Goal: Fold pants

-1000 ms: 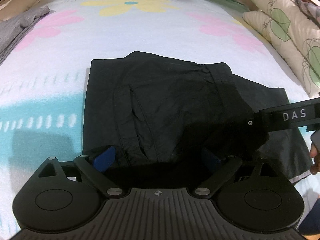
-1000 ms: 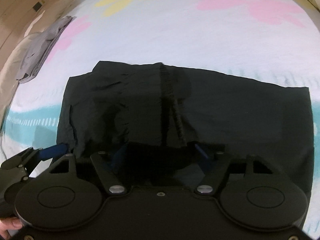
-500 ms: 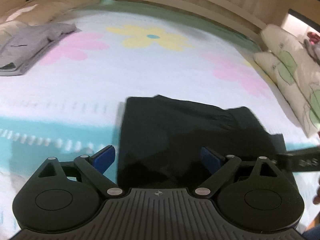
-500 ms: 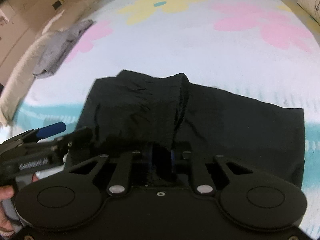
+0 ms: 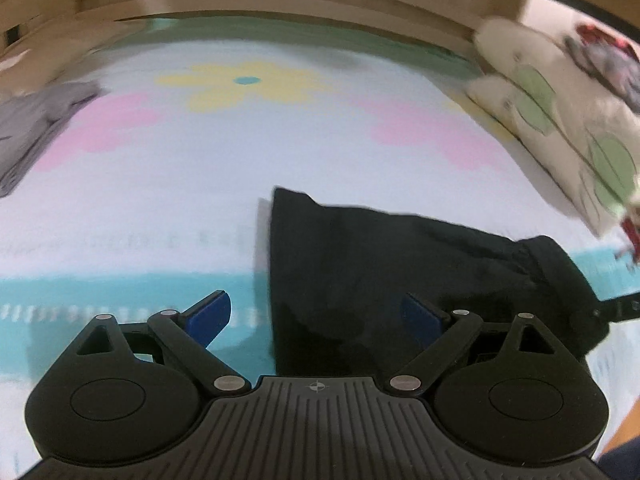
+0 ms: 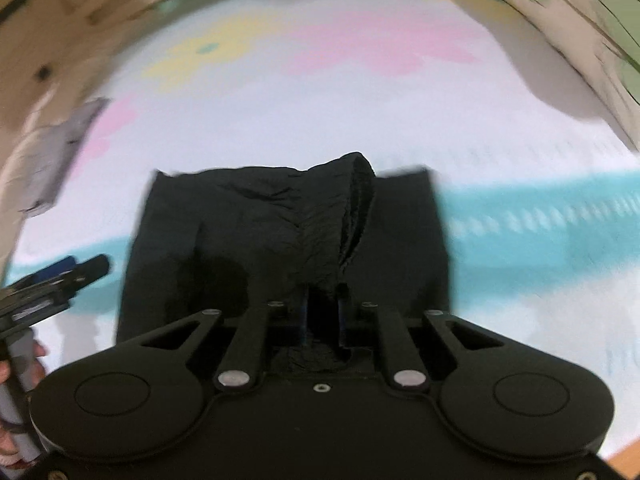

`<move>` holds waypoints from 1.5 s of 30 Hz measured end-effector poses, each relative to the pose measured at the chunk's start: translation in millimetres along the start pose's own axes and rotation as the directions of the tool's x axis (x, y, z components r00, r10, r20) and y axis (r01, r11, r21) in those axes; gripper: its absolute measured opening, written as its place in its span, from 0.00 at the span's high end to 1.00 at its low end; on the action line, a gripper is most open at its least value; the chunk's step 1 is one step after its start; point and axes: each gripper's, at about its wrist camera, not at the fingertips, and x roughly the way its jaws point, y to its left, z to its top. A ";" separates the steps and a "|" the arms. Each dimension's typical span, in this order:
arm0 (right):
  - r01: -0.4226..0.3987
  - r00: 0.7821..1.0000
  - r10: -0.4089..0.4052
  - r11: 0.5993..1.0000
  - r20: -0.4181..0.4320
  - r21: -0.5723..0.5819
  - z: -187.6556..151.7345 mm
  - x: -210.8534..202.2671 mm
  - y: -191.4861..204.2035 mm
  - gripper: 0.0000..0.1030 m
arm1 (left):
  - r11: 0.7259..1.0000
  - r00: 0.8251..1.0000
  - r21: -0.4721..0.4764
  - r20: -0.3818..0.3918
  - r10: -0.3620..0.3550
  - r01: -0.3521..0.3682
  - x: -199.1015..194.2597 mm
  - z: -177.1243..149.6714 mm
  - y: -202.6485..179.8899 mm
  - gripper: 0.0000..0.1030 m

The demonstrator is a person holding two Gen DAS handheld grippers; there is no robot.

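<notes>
Soft light; motion blur (edges warped)

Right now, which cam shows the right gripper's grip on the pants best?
Right wrist: the right gripper, whose jaws have just been closing, is shut on a bunched ridge of the black pants. Left wrist shows only the pants' raised right end and a black bar at the frame edge, no pads.

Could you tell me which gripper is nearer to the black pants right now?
Right. The right gripper is shut on a bunched fold of the black pants. The left gripper is open over their left edge, gripping nothing.
</notes>
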 end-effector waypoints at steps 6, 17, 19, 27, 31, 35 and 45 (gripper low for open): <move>0.059 0.997 -0.059 0.998 -0.055 -0.002 -11.8 25.4 -13.7 0.77 | 0.984 0.993 0.179 -0.114 0.031 -0.010 28.5 -18.3 -29.5 0.10; 0.190 0.982 -0.190 0.981 0.000 0.029 -6.1 20.1 -19.2 0.43 | 0.999 0.993 0.028 -0.109 0.046 -0.044 26.6 -18.3 -4.5 0.10; 0.229 0.967 -0.232 0.973 0.108 0.032 -5.4 4.6 -15.6 0.31 | 0.997 0.998 0.059 -0.042 0.057 -0.054 18.3 -14.3 -11.6 0.10; 0.148 0.981 -0.155 0.987 0.115 0.064 3.3 21.8 0.3 0.27 | 0.988 0.996 0.130 -0.029 0.082 -0.077 41.0 -8.4 -44.0 0.10; 0.200 0.979 -0.200 0.980 0.037 0.021 3.5 52.1 9.6 0.27 | 0.984 0.986 0.137 -0.104 0.127 -0.113 64.4 -6.4 -43.6 0.08; 0.238 0.971 -0.237 0.971 -0.031 0.033 1.3 74.5 9.5 0.07 | 0.991 0.982 0.082 -0.150 0.113 -0.102 78.0 -9.1 -35.3 0.04; 0.247 0.967 -0.241 0.965 -0.080 0.085 5.7 81.7 4.3 0.00 | 0.992 0.977 0.007 -0.176 0.124 -0.125 83.9 -2.4 -33.5 0.01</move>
